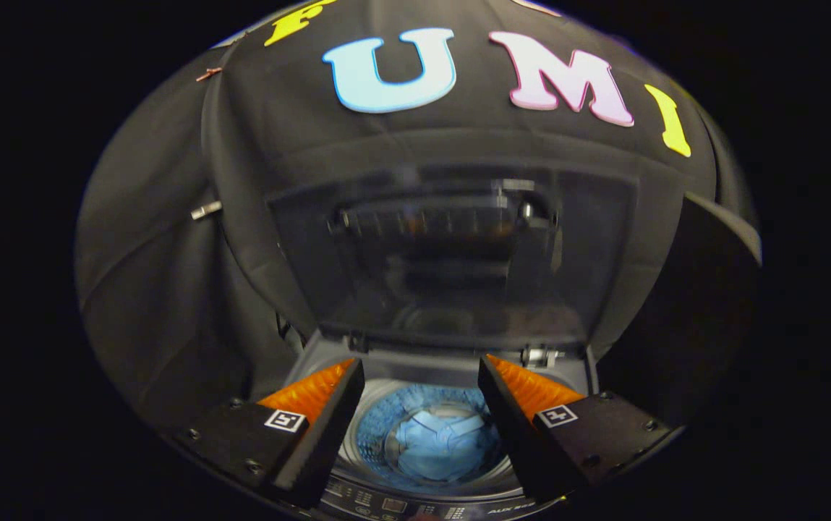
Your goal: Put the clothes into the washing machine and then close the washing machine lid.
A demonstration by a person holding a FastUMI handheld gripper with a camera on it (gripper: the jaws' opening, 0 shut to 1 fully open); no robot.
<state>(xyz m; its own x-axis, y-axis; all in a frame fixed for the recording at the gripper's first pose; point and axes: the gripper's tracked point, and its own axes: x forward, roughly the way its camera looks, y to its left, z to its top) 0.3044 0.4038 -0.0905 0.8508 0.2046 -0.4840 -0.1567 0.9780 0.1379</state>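
Nearest, the gripper (pixel 421 405) is seen with its fingers (pixel 314 394) spread wide and nothing held between them. Just below them a strip of the control panel (pixel 415 510) of the washer (pixel 314 354) is visible. Between and beyond the fingers the drum (pixel 372 434) lies open, and the clothes (pixel 433 441), a pale blue bundle, are seen resting at its bottom. Behind the drum the lid (pixel 451 253) stands raised, nearly upright on its hinges (pixel 542 354), its dark window facing the gripper. The black cloth wall (pixel 155 289) hangs behind it.

The loading step is judged done, since the clothes lie inside and the gripper is empty. Closing the lid is judged the step in hand. For that, the lid's upper edge would have to be reached, caught by the fingers or pushed from behind, and swung forward and down over the drum until seated.
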